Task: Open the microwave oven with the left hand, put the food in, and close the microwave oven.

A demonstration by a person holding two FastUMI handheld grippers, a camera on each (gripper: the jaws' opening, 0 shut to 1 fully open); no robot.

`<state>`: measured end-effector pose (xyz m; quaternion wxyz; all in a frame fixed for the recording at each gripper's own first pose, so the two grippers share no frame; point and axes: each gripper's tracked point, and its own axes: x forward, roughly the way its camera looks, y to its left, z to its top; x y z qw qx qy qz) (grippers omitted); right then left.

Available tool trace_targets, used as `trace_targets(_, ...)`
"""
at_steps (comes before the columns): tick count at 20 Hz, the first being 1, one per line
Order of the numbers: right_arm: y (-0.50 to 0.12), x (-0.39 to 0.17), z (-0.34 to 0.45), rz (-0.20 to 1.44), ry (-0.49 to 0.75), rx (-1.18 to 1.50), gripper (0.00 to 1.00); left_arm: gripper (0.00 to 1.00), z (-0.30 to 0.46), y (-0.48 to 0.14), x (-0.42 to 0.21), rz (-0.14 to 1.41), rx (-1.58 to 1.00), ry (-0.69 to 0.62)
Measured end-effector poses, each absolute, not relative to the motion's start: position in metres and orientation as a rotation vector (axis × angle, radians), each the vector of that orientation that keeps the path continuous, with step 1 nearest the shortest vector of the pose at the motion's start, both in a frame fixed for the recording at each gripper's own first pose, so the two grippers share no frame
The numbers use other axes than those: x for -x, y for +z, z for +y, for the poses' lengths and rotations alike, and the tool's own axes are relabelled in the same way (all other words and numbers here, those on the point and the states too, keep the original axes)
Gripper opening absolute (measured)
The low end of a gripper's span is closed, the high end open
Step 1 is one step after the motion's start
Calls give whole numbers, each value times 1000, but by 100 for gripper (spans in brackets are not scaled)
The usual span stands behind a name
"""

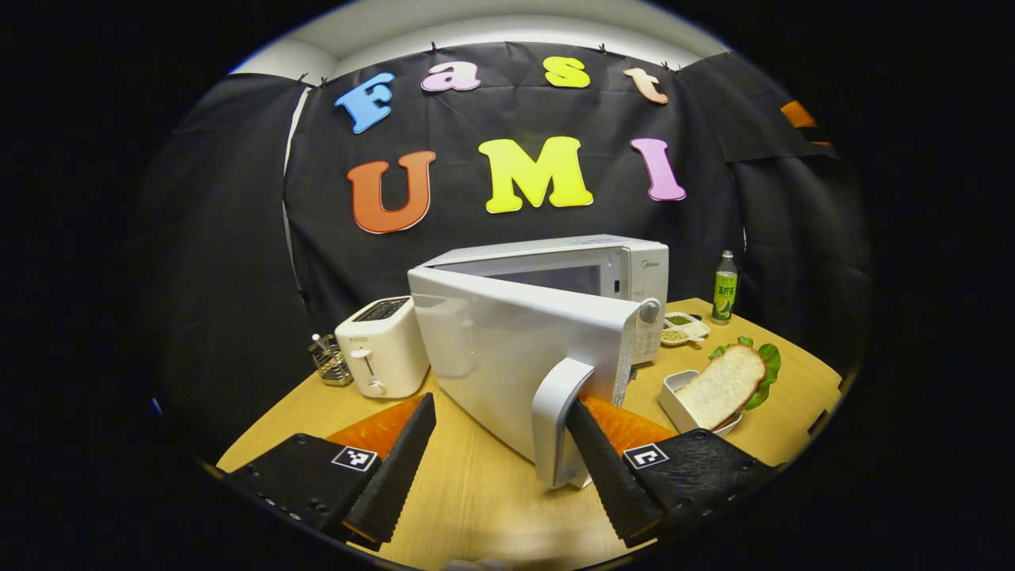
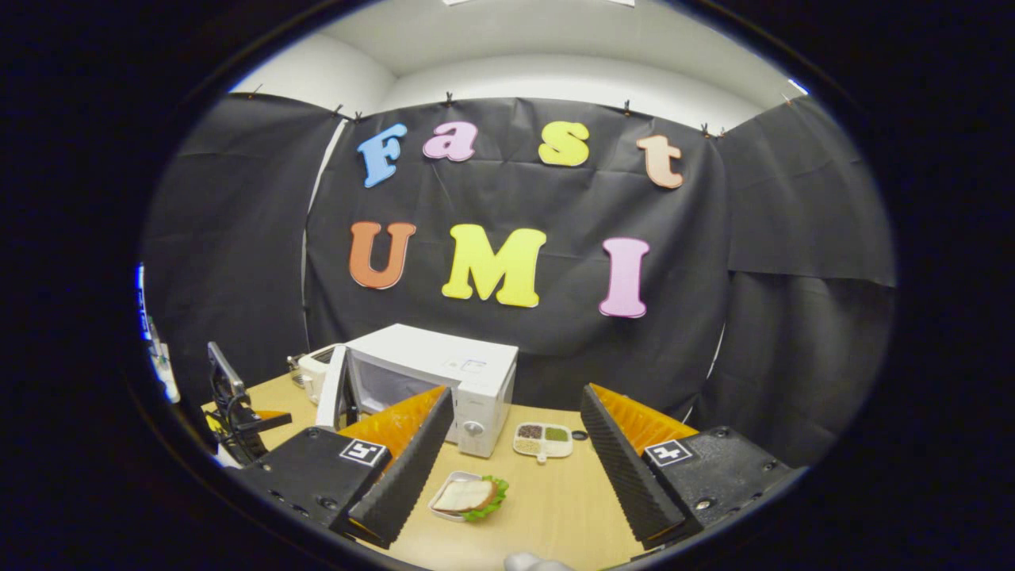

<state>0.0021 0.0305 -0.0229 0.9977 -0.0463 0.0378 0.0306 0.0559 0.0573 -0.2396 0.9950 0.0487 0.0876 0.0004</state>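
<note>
Microwave door (image 1: 515, 357) swinging part open, left gripper (image 1: 499, 460) jaws wide, one finger hooking handle (image 1: 559, 420). Sandwich (image 2: 468, 497) waiting mid-table; right gripper (image 2: 515, 468) hovering, jaws wide, empty. Loading, closing pending.

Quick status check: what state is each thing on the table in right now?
White microwave oven door: partly open, swung outward.
Left gripper: open, right finger at the door handle.
Right gripper: open, holding nothing.
Bread slice on lettuce in white tray: on the table, not yet inside.
White toaster: slots empty.
</note>
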Motion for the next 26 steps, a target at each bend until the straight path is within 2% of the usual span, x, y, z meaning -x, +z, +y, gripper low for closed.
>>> trace_targets(1, -25, -3, 33, 80, 64, 90, 100, 96, 69, -240, -49, 178, -100, 18)
trace_targets(2, -28, -5, 35, 87, 68, 87, 96, 96, 81, -242, -43, 184, -100, 39)
trace_targets(3, -31, -6, 37, 92, 70, 84, 100, 97, 95, -243, -35, 192, -102, 63)
trace_targets(4, -33, -8, 38, 94, 71, 81, 96, 96, 107, -244, -30, 198, -105, 81)
trace_targets(5, -35, -11, 39, 97, 69, 82, 100, 96, 119, -245, -25, 202, -109, 101)
trace_targets(7, -43, -17, 39, 109, 67, 77, 96, 97, 138, -245, -14, 207, -113, 134)
trace_targets(8, -48, -21, 39, 119, 66, 72, 100, 97, 147, -244, -9, 205, -111, 149)
trace_targets(9, -53, -25, 40, 128, 69, 67, 96, 96, 156, -243, -4, 204, -112, 168)
trace_targets(11, -64, -33, 40, 148, 77, 56, 100, 96, 173, -239, 5, 206, -112, 201)
trace_targets(13, -80, -43, 37, 176, 75, 46, 96, 96, 181, -227, 13, 192, -107, 215)
trace_targets(14, -88, -48, 34, 192, 69, 40, 100, 96, 183, -223, 18, 186, -112, 222)
trace_targets(15, -100, -53, 31, 207, 64, 34, 96, 97, 184, -216, 21, 176, -115, 223)
trace_targets(17, -125, -63, 28, 255, 65, 15, 96, 97, 179, -199, 29, 151, -114, 217)
trace_targets(18, -139, -68, 27, 281, 71, 1, 100, 97, 175, -191, 31, 141, -110, 214)
trace_targets(19, -152, -72, 24, 309, 71, -15, 96, 96, 170, -183, 34, 130, -104, 205)
trace_targets(20, -165, -77, 23, 331, 77, -36, 100, 97, 166, -176, 34, 119, -101, 202)
trace_targets(22, -193, -84, 20, 391, 91, -69, 96, 97, 157, -163, 35, 101, -86, 193)
trace_targets(23, -206, -87, 20, 420, 101, -87, 100, 97, 151, -157, 35, 97, -79, 194)
trace_targets(24, -221, -90, 18, 457, 106, -108, 94, 96, 146, -155, 34, 99, -70, 190)
trace_targets(25, -235, -92, 19, 488, 121, -130, 92, 97, 140, -151, 35, 98, -65, 188)
trace_targets(26, -247, -95, 18, 515, 127, -151, 100, 97, 135, -147, 36, 96, -64, 185)
